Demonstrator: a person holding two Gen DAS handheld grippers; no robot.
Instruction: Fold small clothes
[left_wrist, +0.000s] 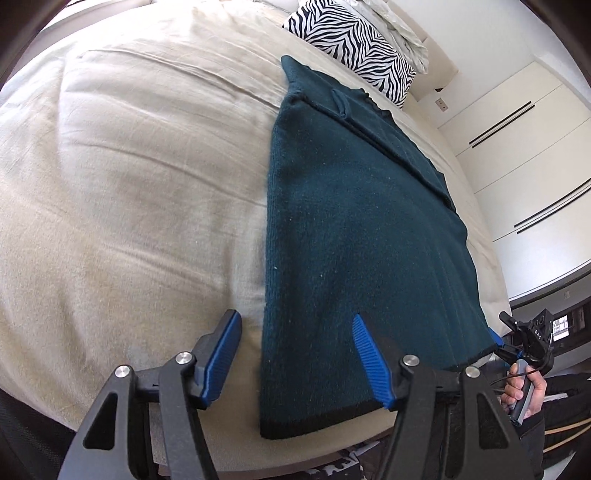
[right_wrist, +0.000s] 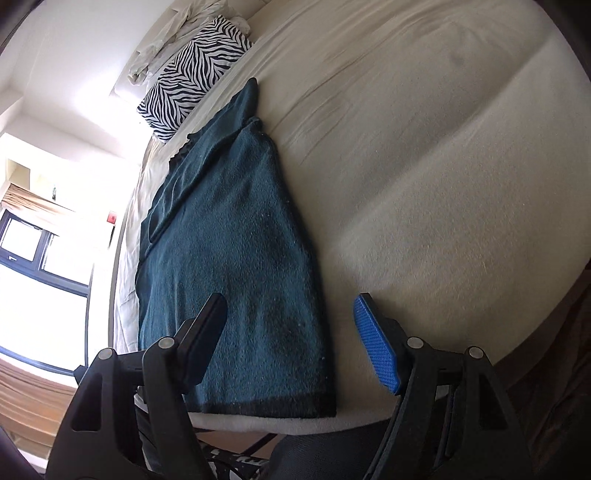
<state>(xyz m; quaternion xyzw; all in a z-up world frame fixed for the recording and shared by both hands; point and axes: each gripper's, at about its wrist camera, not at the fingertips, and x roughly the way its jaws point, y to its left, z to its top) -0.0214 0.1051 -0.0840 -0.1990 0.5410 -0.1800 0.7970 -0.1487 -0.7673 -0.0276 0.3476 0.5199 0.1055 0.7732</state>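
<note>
A beige bed (left_wrist: 122, 177) fills both views, its near edge low in frame. The teal sweater (left_wrist: 354, 236) lies flat lengthwise, hem at that edge, a zebra pillow (left_wrist: 354, 44) beyond. Left gripper (left_wrist: 295, 354) and right gripper (right_wrist: 291, 339) gape wide, empty.

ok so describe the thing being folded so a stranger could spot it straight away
Start from the wide cream bed. Along its one side, running from the near edge toward the zebra-striped pillow, lies a dark teal knitted garment, flat and already folded lengthwise. It is the only dark, plain-coloured cloth on the bed.
</note>
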